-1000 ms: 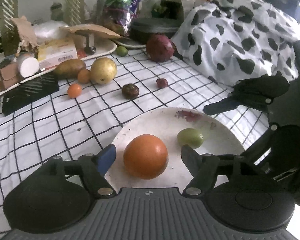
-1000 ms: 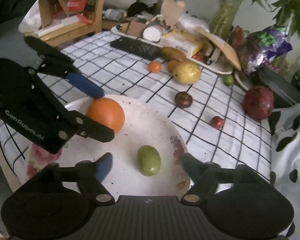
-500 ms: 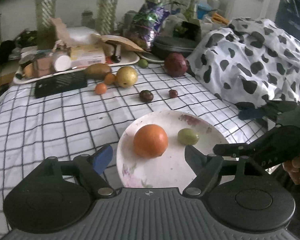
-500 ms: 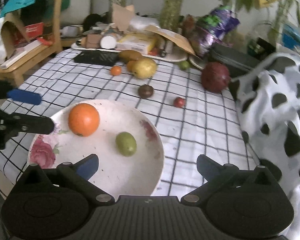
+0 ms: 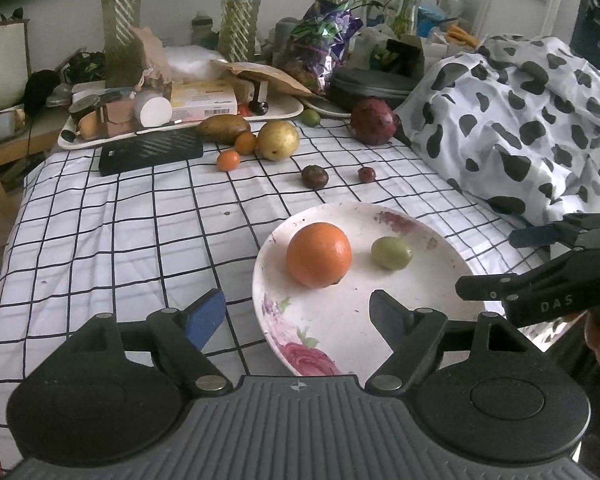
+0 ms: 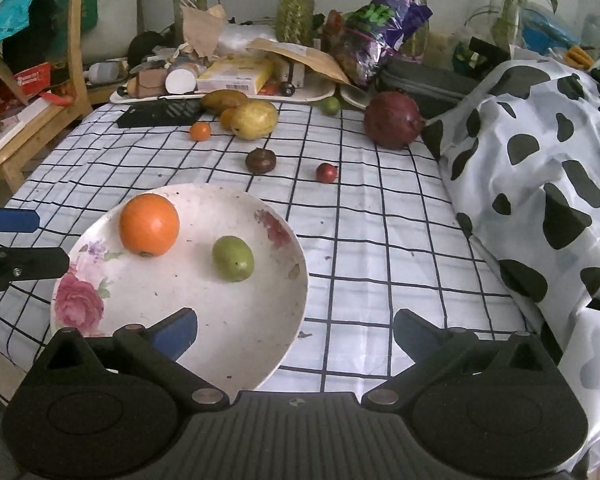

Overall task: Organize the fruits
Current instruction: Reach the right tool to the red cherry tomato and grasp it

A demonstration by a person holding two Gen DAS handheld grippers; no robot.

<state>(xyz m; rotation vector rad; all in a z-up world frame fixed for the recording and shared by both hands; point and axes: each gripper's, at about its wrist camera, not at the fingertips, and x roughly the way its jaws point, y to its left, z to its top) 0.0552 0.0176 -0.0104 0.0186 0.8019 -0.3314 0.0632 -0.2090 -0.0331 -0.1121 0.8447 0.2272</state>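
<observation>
Down along my left claw (image 5: 296, 312), the lower rim of the floral plate (image 5: 440, 236) is cut off behind my own fingers, and my right claw (image 5: 540, 256) enters from three o'clock, only its tips showing. White letters on its arm read "DAS"; anything before them is out of frame. A barcode label on the yellow box (image 5: 204, 100) at eleven o'clock is too small to read. My left jaws have just been opening and stand spread with nothing between the pads. The orange (image 5: 319, 254) sits on the plate at centre, the green fruit (image 5: 391, 253) just beside it toward three o'clock, its long axis running nine to three.

Looking along the right claw (image 6: 296, 334), the plate (image 6: 236, 344) fills the lower left, partly hidden by my left finger. The left claw (image 6: 8, 240) pokes in at nine o'clock, mostly cut off. The orange (image 6: 149, 230) lies at ten o'clock, the green fruit (image 6: 233, 259) near centre, its long axis ten to four. My right jaws have just been opening and stand wide, empty.
</observation>
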